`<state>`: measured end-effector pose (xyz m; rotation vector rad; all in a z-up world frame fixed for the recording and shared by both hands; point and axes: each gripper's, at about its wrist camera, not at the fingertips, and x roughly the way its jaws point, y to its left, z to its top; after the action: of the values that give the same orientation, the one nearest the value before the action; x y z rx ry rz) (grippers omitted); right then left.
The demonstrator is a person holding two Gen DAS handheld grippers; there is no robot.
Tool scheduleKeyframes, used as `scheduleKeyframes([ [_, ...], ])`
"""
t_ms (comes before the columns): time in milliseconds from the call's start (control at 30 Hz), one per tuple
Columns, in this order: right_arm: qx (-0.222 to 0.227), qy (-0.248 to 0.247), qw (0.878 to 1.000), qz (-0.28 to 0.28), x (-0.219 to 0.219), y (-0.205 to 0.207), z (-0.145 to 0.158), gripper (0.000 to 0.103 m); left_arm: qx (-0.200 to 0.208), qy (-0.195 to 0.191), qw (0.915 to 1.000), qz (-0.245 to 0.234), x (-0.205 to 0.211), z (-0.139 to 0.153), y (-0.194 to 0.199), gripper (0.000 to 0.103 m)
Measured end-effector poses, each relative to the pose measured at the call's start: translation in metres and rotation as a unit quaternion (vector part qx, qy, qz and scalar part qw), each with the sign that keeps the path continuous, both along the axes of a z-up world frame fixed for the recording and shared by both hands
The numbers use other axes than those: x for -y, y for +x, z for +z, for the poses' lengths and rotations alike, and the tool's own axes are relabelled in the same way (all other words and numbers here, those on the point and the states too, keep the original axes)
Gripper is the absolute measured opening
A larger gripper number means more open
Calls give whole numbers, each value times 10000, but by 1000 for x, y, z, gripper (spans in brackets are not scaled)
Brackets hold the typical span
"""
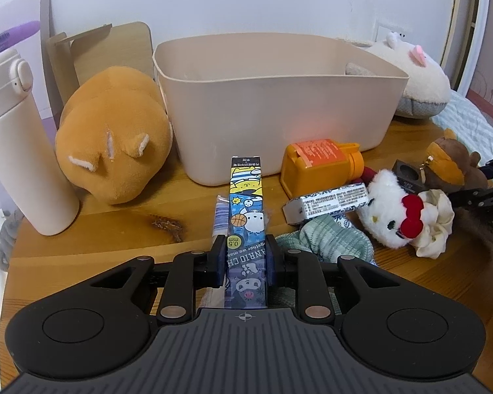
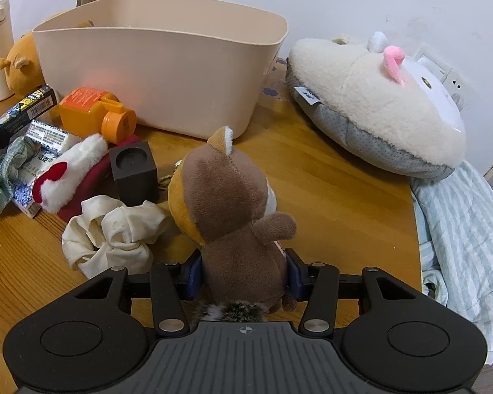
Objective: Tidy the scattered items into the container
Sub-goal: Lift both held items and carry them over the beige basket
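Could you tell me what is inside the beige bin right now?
Little can be seen inside the bin: bare inner walls, plus a small greyish shape at the right end in the left view. The front wall hides the floor, so anything lying low is covered.

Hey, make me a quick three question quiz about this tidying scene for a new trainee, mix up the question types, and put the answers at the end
1. True or false: the beige bin already holds the orange bottle.
2. What do the left tongs grip?
A) cartoon pen box
B) white tumbler
C) cream scrunchie
3. Fill in: the right tongs are closed on the ____ plush toy.

Key
1. False; it lies on the wooden table in front of the bin.
2. A
3. brown
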<state>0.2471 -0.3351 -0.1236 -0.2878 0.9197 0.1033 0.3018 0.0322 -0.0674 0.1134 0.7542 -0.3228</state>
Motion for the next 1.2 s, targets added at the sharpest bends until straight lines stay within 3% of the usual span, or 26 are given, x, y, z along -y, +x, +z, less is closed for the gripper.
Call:
scheduleKeyframes([
  [400, 249, 24, 9997, -36, 0, -7, 21, 46, 265, -241, 9992, 167, -5, 21, -7, 23],
  [800, 748, 103, 9971, -9, -4, -5, 68, 46, 606, -426, 9972, 118, 4, 60, -14, 23],
  [1200, 923, 180, 9955, 114, -12, -7, 86, 46, 725, -560, 9955, 229, -1, 78, -30, 23],
])
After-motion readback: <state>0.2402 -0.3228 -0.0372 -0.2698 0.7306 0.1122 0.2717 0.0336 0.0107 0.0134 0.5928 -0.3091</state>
